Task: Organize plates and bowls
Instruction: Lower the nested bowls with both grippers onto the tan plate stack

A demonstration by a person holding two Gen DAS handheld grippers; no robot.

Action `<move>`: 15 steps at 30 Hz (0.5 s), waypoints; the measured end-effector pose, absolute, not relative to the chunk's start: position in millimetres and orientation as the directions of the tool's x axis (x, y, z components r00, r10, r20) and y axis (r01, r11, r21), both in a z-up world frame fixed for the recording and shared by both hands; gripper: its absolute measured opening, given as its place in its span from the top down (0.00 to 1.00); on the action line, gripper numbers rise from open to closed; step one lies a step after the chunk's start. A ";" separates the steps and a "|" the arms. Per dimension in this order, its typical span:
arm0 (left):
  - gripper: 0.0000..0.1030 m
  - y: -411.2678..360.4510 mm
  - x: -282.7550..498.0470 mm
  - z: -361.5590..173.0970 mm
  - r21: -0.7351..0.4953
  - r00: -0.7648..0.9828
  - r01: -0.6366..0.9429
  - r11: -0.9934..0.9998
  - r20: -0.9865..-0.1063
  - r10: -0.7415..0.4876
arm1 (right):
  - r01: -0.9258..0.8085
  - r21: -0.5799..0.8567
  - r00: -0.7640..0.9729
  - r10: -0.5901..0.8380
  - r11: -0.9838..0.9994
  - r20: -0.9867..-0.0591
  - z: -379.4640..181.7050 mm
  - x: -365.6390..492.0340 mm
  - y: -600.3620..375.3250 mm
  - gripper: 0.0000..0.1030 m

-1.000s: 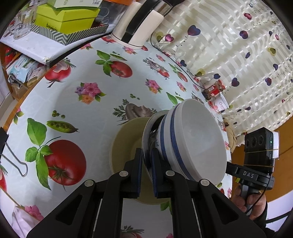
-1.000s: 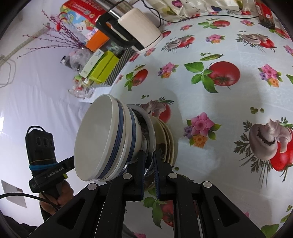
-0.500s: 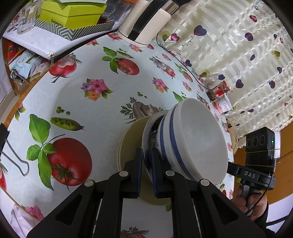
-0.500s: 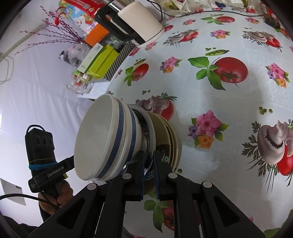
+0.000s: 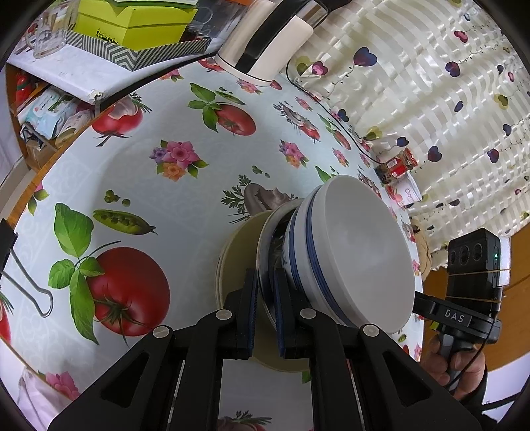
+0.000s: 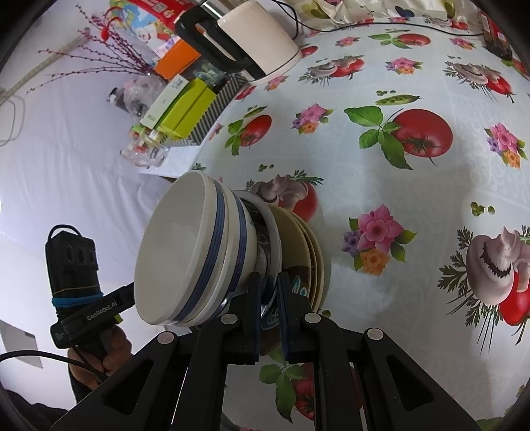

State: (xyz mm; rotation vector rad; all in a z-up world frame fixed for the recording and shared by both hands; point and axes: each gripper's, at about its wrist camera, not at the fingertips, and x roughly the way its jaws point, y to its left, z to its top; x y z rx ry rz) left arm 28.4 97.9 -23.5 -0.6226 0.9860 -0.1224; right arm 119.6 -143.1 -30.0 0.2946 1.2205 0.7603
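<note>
Two nested white bowls with blue bands [image 5: 351, 252] sit in a blue-rimmed plate [image 5: 264, 252], and this stack is over beige plates [image 5: 232, 262] on the tablecloth. My left gripper [image 5: 265, 298] is shut on the blue-rimmed plate's rim from one side. My right gripper [image 6: 267, 298] is shut on the same plate's rim [image 6: 273, 242] from the opposite side, with the bowls [image 6: 185, 252] to its left and the beige plates [image 6: 314, 252] to its right. Whether the stack touches the beige plates I cannot tell.
A white kettle [image 5: 265, 43] and a yellow-green box on a striped box [image 5: 139, 26] stand at the table's far edge. A jar [image 5: 397, 164] sits by the curtain. A binder clip [image 5: 20, 265] lies at the left. The tablecloth [image 6: 414, 199] extends right.
Both grippers have carried the stack of bowls and blue-rimmed plate a little across the table toward the kettle side; the beige plates stay beneath it. The grip is unchanged.
</note>
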 end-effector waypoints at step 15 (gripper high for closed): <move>0.91 96.0 24.7 -20.3 -0.516 0.571 -0.166 0.841 -0.745 -0.344 | -0.375 0.566 0.140 0.648 0.734 -0.748 -29.0 116.5 -144.2 0.86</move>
